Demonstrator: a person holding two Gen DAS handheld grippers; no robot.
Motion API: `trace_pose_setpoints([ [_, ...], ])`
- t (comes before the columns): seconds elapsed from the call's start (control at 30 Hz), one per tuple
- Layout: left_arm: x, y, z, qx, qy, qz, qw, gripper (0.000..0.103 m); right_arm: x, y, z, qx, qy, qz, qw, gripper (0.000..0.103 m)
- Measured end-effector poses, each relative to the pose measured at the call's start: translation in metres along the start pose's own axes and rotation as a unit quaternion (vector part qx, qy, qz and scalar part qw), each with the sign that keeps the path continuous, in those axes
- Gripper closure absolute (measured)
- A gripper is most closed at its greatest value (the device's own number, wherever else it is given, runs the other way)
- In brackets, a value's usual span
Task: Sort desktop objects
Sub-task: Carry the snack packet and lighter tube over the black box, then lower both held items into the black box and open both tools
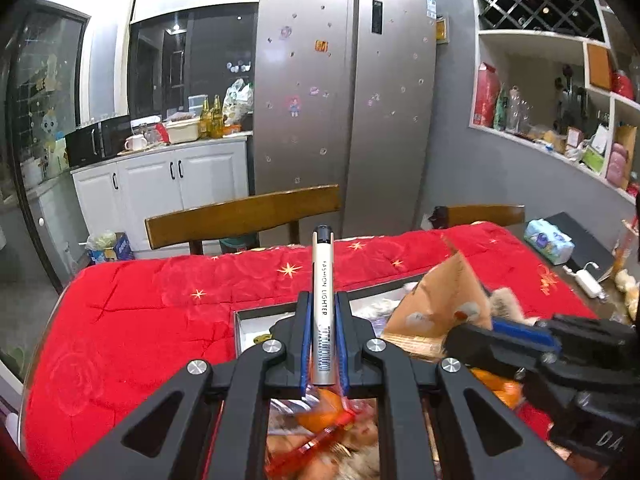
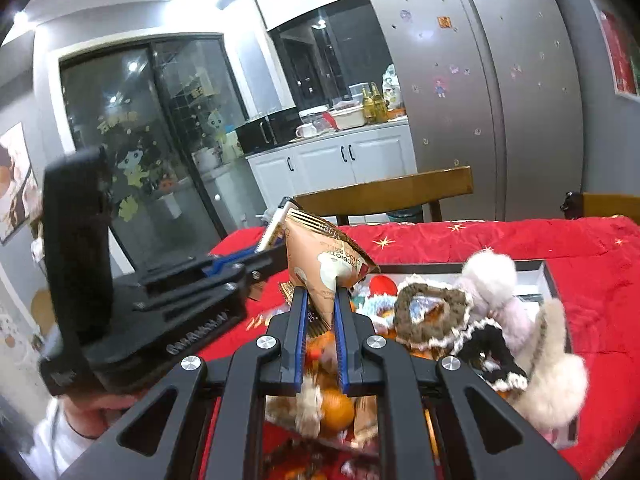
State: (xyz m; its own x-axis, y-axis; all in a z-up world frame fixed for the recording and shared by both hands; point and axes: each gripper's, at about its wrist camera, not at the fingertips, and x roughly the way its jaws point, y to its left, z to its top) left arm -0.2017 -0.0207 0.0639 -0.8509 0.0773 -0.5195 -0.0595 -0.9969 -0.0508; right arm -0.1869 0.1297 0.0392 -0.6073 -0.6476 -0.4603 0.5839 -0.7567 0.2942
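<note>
Pretty clearly someone's home kitchen-dining area: a big silver double-door fridge [image 1: 344, 92] covered in stickers, white counter cabinets [image 1: 168, 184] with bottles and a mug on top. There's a wine rack shelf [image 1: 540, 4], wooden chairs [image 1: 244, 212] and a table under a red quilted cover [image 1: 160, 304].

both fisheye views were brightly lit from ceiling lights, with cool white spots mirrored in the dark glass doors [image 2: 140, 128] and a blown-out glare at the upper left corner of the right wrist view. the fridge [image 1: 344, 92] carried a soft sheen. straight lines bowed toward the edges, and black vignetting closed the corners. the background stayed fairly sharp, while the clutter just under each camera smeared into motion blur. the red cloth [image 1: 132, 320] looked saturated, with only faint shadows.
</note>
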Motion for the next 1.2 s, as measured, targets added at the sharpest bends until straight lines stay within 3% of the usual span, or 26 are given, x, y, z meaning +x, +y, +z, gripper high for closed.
trace_pose_setpoints([
  [0.3, 0.058, 0.034, -0.017, -0.017, 0.065, -0.023, 0.9975, 0.091, 0.048, -0.014, 0.015, 0.018, 0.019, -0.021, 0.999, 0.090],
  [0.6, 0.079, 0.036, -0.030, -0.027, 0.099, -0.051, 0.9934, 0.091, 0.099, -0.026, 0.017, 0.048, 0.075, -0.039, 0.995, 0.090],
  [0.87, 0.081, 0.037, -0.031, -0.030, 0.100, -0.051, 0.9933, 0.091, 0.113, -0.046, 0.002, 0.074, 0.106, -0.042, 0.991, 0.090],
  [1.2, 0.081, 0.034, -0.033, -0.024, 0.097, -0.049, 0.9938, 0.091, 0.112, -0.045, 0.002, 0.068, 0.102, -0.046, 0.991, 0.090],
])
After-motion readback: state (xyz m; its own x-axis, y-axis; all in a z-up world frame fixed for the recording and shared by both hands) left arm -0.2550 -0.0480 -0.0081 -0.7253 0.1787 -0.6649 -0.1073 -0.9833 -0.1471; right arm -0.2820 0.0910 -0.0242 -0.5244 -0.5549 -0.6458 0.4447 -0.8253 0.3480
